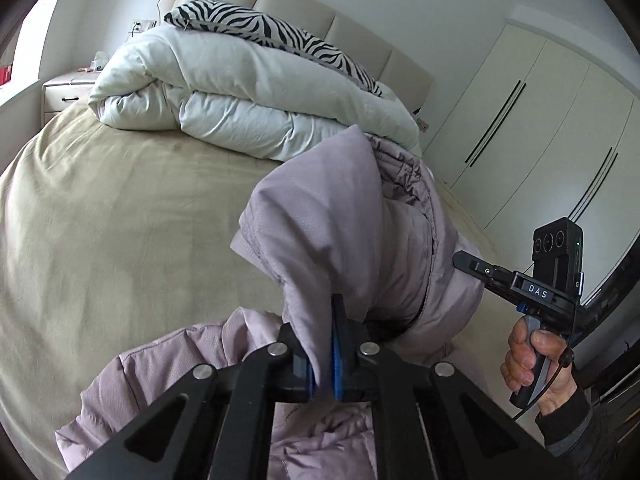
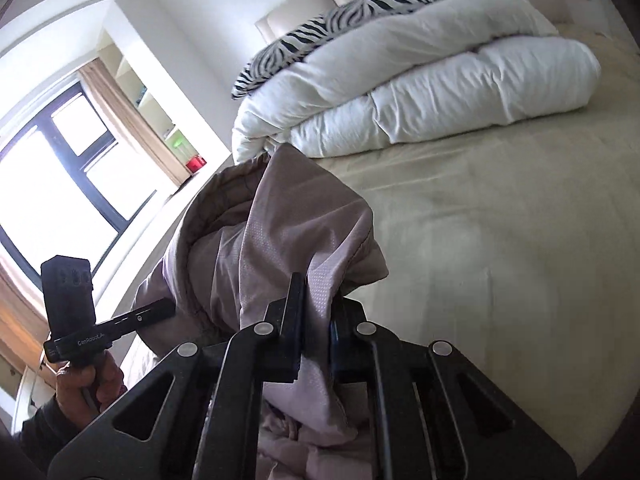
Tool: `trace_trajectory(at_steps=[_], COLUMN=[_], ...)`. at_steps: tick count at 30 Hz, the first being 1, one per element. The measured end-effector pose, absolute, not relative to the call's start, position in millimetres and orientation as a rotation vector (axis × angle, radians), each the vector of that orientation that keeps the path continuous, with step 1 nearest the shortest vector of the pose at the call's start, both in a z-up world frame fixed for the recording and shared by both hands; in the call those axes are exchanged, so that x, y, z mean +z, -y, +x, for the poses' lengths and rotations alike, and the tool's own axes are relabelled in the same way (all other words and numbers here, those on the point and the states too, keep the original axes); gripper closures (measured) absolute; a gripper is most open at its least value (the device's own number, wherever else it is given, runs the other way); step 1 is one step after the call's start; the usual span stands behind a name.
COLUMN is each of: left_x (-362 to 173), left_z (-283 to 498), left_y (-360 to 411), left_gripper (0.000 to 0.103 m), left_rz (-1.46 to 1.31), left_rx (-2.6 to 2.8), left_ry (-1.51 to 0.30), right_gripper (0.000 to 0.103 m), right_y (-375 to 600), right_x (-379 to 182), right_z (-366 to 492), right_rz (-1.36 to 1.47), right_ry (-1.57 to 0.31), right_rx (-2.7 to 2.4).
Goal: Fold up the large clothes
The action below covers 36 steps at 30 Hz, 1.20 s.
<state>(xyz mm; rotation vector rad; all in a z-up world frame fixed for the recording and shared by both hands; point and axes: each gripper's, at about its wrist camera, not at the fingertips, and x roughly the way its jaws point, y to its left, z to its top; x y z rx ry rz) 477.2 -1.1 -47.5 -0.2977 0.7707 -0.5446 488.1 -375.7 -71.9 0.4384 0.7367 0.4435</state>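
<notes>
1. The left gripper [image 1: 326,354] pinches a fold of the lilac puffer jacket [image 1: 352,232], its blue-padded fingers [image 1: 337,356] pressed onto the fabric.
2. The right gripper [image 2: 316,332] likewise clamps the same jacket [image 2: 280,240], cloth bunched between its jaws.
3. The jacket hangs lifted between both grippers, its lower part trailing towards 6 o'clock onto the bed.
4. Judged step: raising and spreading the garment before laying it flat. The next move likely calls for drawing the grippers apart and lowering it smoothly.
5. The beige bedsheet [image 1: 120,208] lies open towards 9 o'clock.
6. A folded white duvet [image 1: 248,92] and zebra pillow [image 1: 272,28] sit at 12 o'clock; wardrobe doors [image 1: 540,128] at 2 o'clock.
</notes>
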Motion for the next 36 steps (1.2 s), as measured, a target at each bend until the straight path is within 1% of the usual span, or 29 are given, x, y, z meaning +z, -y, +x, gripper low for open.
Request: trace_trajectory(at_steps=[3,5,7,10,11,12,14,16,19,20,21,22,23,24,25,26,28,31,33,34,36], left_x=[-46,-52,-63,-86,-93,-101,-113,-120,-115,-109,-100,-90,-77,-65,-52,-40,-26,-26,-46,-59,-88], left_z=[427,399,377,349,341,333,315,299,279,275,274,274,277,280,285,289,301,316,328,331,337], left_y=[-2,-2,-4,-11,-14,-17,-26,-36,-54,-58,-60,-60,-57,-52,-45,-34,-4,33,55,60,61], left_gripper=[0.096,0.095,0.093,0.092,0.083,0.078,0.059,0.054,0.041,0.040,0.039,0.039,0.038,0.037,0.036,0.034,0.032,0.032,0.032,0.033,0.036], left_rz=[-0.285,-0.258,-0.244,-0.231,-0.232,-0.230,-0.248,-0.254,-0.261,-0.257,-0.255,-0.251,-0.238,-0.224,-0.207,-0.185,-0.120,-0.050,0.028,0.045,0.059], left_rx=[-0.562,-0.558,-0.540,-0.494,-0.473,-0.453,-0.435,-0.413,-0.361,-0.337,-0.327,-0.332,-0.336,-0.343,-0.358,-0.378,-0.419,-0.444,-0.433,-0.417,-0.385], left_ry=[-0.714,-0.698,-0.712,-0.765,-0.786,-0.816,-0.857,-0.883,-0.878,-0.861,-0.839,-0.811,-0.783,-0.751,-0.719,-0.692,-0.685,-0.697,-0.781,-0.815,-0.885], right_gripper=[0.094,0.094,0.094,0.093,0.093,0.093,0.093,0.093,0.092,0.091,0.087,0.079,0.074,0.053,0.026,0.021,0.021,0.021,0.022,0.028,0.029], right_y=[376,373,371,362,360,359,365,374,391,395,398,401,402,402,401,398,389,368,352,344,332], right_x=[-48,-46,-52,-78,-90,-102,-121,-130,-133,-130,-127,-124,-119,-113,-107,-97,-87,-84,-90,-95,-112], right_z=[424,386,353,312,301,291,269,248,227,222,219,219,218,219,220,226,236,265,276,281,291], right_rz=[0.393,0.348,0.321,0.282,0.276,0.285,0.335,0.376,0.434,0.448,0.464,0.486,0.516,0.547,0.586,0.632,0.689,0.759,0.787,0.779,0.738], right_ry=[-0.670,-0.676,-0.690,-0.772,-0.811,-0.844,-0.878,-0.873,-0.855,-0.843,-0.834,-0.827,-0.818,-0.806,-0.789,-0.760,-0.737,-0.801,-0.852,-0.885,-0.959], right_rx=[0.508,0.517,0.515,0.495,0.480,0.471,0.456,0.434,0.408,0.399,0.389,0.391,0.406,0.420,0.425,0.433,0.492,0.545,0.579,0.579,0.542])
